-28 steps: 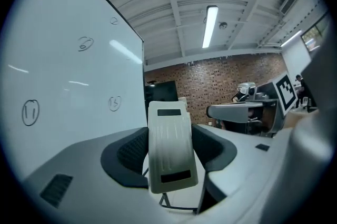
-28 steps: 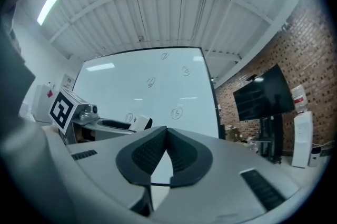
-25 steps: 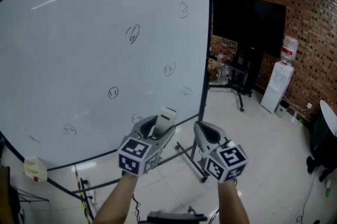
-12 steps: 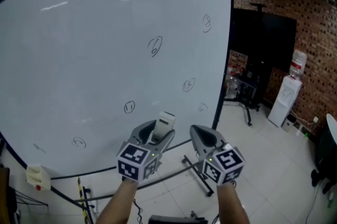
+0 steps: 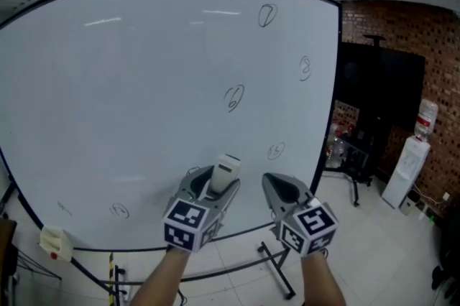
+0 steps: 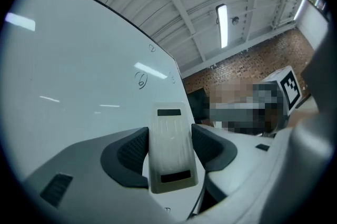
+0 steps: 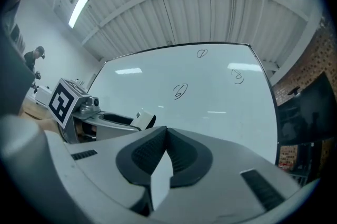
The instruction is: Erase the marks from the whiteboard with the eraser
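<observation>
Before the whiteboard (image 5: 144, 82), the left tongs (image 5: 213, 181) clamp the eraser (image 5: 226, 170), seemingly short of it, the right tongs (image 5: 277, 187) pressed together empty; the approach seems the step in hand, and next the eraser must press onto a mark (image 5: 233, 97).

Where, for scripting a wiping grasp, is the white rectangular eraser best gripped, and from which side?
Pinch the white rectangular eraser across its long edges at the rear, from behind, as the left hand-held gripper does: the slim body fits between the jaws, and the front end juts free toward the large whiteboard.
</observation>
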{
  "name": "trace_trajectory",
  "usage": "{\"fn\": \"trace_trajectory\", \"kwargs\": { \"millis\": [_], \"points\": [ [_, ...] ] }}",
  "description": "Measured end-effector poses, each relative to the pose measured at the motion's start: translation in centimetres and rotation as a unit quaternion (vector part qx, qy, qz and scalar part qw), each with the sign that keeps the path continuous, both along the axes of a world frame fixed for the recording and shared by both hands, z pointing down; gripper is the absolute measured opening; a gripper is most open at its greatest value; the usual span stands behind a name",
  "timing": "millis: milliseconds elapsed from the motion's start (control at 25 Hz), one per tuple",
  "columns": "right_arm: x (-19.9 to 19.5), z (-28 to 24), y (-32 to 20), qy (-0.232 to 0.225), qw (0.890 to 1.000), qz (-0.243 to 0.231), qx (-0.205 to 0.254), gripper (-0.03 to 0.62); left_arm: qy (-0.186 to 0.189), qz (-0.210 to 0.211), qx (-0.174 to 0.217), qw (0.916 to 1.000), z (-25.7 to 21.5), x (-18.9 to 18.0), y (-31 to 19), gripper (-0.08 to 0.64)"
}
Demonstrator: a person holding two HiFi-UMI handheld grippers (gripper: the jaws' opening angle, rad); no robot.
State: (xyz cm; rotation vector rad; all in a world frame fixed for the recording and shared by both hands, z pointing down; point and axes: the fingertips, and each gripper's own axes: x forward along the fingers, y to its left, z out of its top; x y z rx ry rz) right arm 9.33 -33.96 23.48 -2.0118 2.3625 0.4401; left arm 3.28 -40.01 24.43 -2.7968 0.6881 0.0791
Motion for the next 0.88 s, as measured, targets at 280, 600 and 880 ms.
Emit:
{"fn": "trace_trajectory", "kwargs": {
  "millis": [280, 600, 880],
  "points": [
    [1.3, -2.2, -1.6, 0.034, 0.997, -0.068, 0.003, -0.008, 0.029, -0.072, 0.005, 0.997, -3.3, 0.4, -1.0, 0.261],
    [2.3, -3.9, -2.6, 0.031, 0.992, -0.122, 0.006, -0.008, 0.025, -0.151, 0.025, 0.9879, -6.3, 0.7, -2.1, 0.261],
    [2.2, -5.2, -3.3, 0.028, 0.99, -0.14, 0.006, -0.008, 0.013, -0.228, 0.074, 0.9707, -10.9, -0.1, -4.1, 0.261]
  ]
}}
